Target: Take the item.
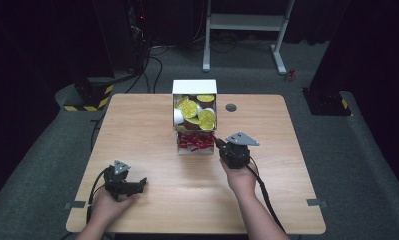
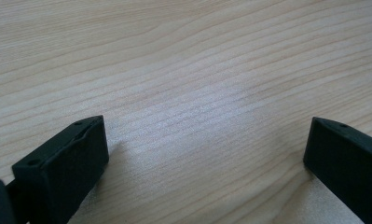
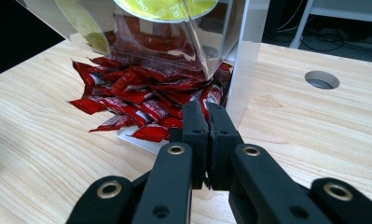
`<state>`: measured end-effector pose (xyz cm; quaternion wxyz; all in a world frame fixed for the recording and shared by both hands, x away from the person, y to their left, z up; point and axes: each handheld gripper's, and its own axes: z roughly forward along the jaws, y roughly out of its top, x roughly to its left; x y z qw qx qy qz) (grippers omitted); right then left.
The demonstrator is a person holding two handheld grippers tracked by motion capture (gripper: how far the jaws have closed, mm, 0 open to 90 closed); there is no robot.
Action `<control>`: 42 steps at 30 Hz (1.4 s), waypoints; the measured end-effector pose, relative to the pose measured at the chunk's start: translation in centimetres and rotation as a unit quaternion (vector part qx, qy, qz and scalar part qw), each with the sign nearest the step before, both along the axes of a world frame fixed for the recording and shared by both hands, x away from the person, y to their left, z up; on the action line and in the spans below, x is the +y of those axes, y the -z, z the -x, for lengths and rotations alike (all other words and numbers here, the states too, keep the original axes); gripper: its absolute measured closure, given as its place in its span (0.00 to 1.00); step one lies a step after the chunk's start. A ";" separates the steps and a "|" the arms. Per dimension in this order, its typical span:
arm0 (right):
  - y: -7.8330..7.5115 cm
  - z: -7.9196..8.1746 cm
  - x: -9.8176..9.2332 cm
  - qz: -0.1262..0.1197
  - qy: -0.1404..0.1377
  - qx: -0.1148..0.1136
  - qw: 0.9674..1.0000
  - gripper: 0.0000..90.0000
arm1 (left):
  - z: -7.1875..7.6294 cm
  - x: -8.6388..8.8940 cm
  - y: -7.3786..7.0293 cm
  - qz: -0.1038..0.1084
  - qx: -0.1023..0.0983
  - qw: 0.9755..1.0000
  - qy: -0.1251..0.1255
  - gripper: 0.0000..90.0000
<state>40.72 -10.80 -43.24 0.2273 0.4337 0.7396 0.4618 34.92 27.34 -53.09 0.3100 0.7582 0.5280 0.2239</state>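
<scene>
A light wooden table (image 1: pixel 152 200) carries a white-walled dispenser box (image 1: pixel 194 87) at its far middle; the upper compartment holds round yellow-lidded pods (image 1: pixel 189 108), and the lower tray at its near end is heaped with red sachets (image 1: pixel 193 141); a small round cable hole (image 1: pixel 231 107) sits in the tabletop just right of the box.

The right gripper (image 1: pixel 219 142) is held in the person's right hand (image 1: pixel 242 178), just right of the sachet tray, its tips pointing left toward the tray's right near corner; in the right gripper view its jaws are pressed flat together with no gap and nothing seen between them, tips (image 3: pixel 207 109) right at the edge of the red sachets (image 3: pixel 141 100), beside the box's clear front panel (image 3: pixel 174 42) and white side wall (image 3: pixel 242 70); whether the tips touch a sachet cannot be told.

The left gripper (image 1: pixel 142 182) rests low at the near left of the table in the left hand (image 1: pixel 105 206), well apart from the box; its jaws stand wide, bare wood (image 2: pixel 197 93) between them, holding nothing.
</scene>
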 end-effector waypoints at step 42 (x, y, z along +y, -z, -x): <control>-0.6 4.5 -3.1 -0.030 -0.011 -0.035 0.999 0.99 | 0.0 0.0 0.0 0.003 -0.001 1.000 -0.002 0.00</control>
